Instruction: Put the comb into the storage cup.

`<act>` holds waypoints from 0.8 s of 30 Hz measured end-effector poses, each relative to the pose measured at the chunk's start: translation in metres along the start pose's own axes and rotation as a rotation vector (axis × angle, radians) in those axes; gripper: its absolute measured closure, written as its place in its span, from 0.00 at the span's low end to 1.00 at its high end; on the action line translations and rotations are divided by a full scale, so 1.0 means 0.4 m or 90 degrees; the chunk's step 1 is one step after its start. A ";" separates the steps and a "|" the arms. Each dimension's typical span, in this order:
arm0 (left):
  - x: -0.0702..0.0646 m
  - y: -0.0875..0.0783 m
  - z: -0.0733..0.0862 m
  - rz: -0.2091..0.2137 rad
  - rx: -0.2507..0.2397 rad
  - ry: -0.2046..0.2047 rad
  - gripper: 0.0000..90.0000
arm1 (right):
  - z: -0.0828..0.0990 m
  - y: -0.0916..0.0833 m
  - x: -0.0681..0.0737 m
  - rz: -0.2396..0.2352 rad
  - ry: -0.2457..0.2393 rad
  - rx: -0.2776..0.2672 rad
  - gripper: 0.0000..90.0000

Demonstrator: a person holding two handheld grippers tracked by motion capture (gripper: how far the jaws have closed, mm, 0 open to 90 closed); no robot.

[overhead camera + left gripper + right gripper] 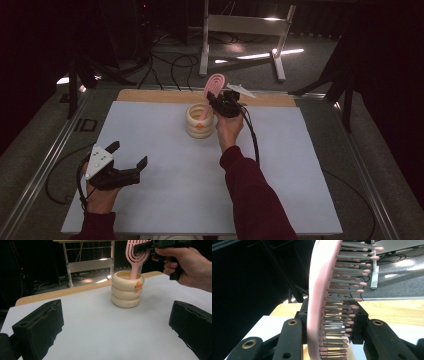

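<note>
Right gripper [216,104]: jaws closed on the head of the pink hairbrush [214,86], one pad against the smooth back, the other against the bristles, seen close in the right gripper view [322,302]. Handle end down inside the cream ringed holder [200,121], head tilted above its rim. Risk: bristles yielding under the pad, brush slipping or twisting; a sideways pull levering the handle against the rim and tipping the holder. Left gripper [129,156]: jaws wide apart, holding nothing, well short of the holder toward the person, too far off to steady it.
</note>
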State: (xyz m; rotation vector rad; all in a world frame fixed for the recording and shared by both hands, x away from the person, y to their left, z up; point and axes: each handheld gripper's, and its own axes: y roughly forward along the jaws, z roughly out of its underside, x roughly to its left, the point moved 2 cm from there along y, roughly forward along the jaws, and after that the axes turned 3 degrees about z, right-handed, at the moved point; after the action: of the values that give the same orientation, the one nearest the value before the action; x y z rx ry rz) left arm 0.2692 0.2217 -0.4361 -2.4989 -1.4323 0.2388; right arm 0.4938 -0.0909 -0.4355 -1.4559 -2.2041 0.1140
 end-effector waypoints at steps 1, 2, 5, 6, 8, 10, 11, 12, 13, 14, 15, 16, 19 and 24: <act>0.000 0.000 0.000 0.000 0.000 0.000 0.00 | 0.001 0.000 0.001 0.001 0.000 -0.001 0.71; 0.000 0.000 0.000 0.000 0.000 0.000 0.00 | 0.003 0.000 0.001 0.001 0.001 0.000 0.71; -0.001 0.000 0.000 0.001 0.000 0.000 0.00 | 0.008 0.001 0.002 0.003 0.002 0.000 0.71; -0.001 0.000 0.000 0.001 0.001 0.000 0.00 | 0.009 0.002 0.002 0.002 0.003 -0.001 0.71; -0.001 0.000 0.000 0.001 0.001 0.000 0.00 | 0.012 0.002 0.001 0.004 0.004 0.000 0.71; -0.001 0.001 0.000 0.001 0.000 0.000 0.00 | 0.014 0.003 0.001 0.006 0.004 -0.002 0.71; -0.001 0.000 0.000 0.001 0.000 0.001 0.00 | 0.015 0.003 0.001 0.007 0.002 -0.003 0.71; -0.001 0.000 0.000 0.001 0.000 0.001 0.00 | 0.015 0.003 0.002 0.011 0.003 -0.003 0.71; -0.002 0.000 0.000 0.001 0.000 0.001 0.00 | 0.016 0.003 0.001 0.014 0.004 -0.003 0.71; -0.002 0.000 -0.001 0.001 -0.001 0.001 0.00 | 0.017 0.003 0.001 0.016 0.003 -0.004 0.71; -0.002 0.000 -0.001 0.001 -0.001 0.001 0.00 | 0.017 0.004 0.000 0.019 0.003 -0.004 0.71; -0.002 0.000 -0.001 0.001 -0.001 0.001 0.00 | 0.017 0.004 0.000 0.019 0.003 -0.004 0.71; -0.002 0.000 -0.001 0.001 0.000 0.001 0.00 | 0.020 0.006 -0.002 0.023 0.005 -0.004 0.71; -0.003 0.000 -0.001 0.002 0.000 0.002 0.00 | 0.030 0.010 -0.004 0.026 0.005 -0.001 0.71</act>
State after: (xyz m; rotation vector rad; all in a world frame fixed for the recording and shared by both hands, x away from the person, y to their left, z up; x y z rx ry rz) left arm 0.2687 0.2204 -0.4358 -2.4997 -1.4275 0.2361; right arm 0.4925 -0.0882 -0.4479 -1.4994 -2.1694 0.1210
